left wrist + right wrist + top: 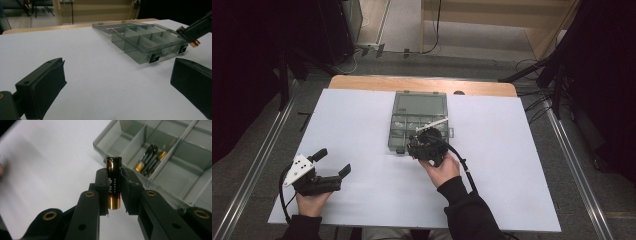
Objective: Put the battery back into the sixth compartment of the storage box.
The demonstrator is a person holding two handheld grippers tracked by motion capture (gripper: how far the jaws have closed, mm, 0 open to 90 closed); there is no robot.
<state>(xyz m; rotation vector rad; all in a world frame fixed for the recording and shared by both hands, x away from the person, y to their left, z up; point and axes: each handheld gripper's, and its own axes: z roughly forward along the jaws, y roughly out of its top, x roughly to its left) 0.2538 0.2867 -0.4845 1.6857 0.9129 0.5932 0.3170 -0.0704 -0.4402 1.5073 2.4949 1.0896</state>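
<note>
One battery [114, 182] stands upright between the right gripper [113, 191] pads — clamped tight, just outside the grey compartment box [175, 195]. Two more batteries [150, 160] lie inside it. Left gripper [117, 82] rests wide open on the table [362, 130], well apart — holding nothing.

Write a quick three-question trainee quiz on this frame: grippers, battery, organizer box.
1. True or false: the right gripper is shut on a battery.
2. How many batteries lie loose in the organizer box? A) none B) two C) five
3. How do the left gripper jaws stand, and what is between them?

Key: 1. True. 2. B, side by side in one compartment. 3. Wide open; nothing between them, just the white table beyond.
</note>
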